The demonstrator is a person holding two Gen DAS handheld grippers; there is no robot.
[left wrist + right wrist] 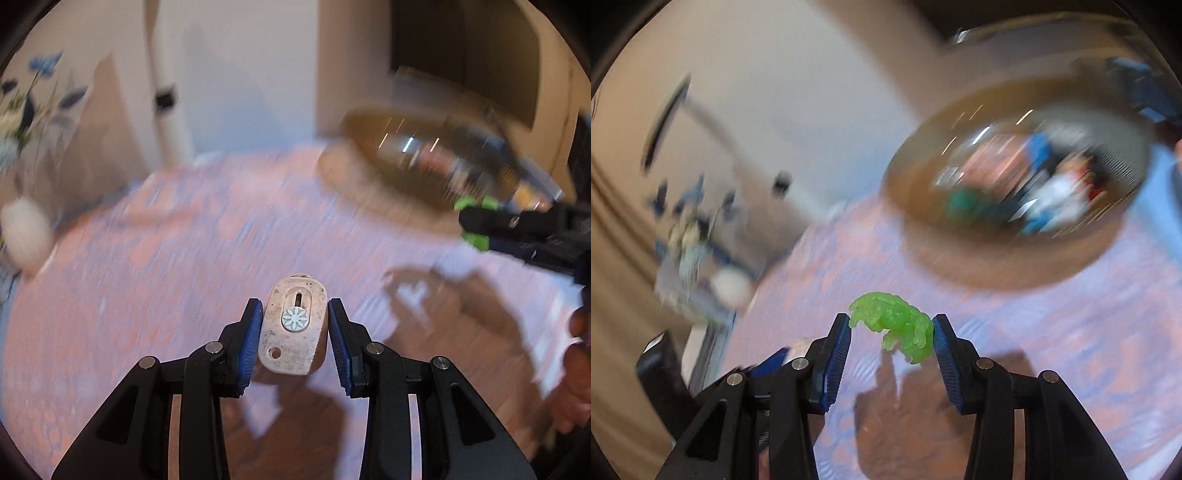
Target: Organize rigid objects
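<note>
Left hand-held gripper (295, 325) around pale tag (293, 326)

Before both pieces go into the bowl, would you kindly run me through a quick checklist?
1. Left gripper clamped on the pale cutter: ok.
2. Right gripper clamped on the green toy: ok, though it sits towards one pad.
3. Glass bowl in view ahead: ok.
4. Free room inside the bowl: cannot tell, too blurred.
5. Patterned cloth between grippers and bowl clear: ok.
</note>
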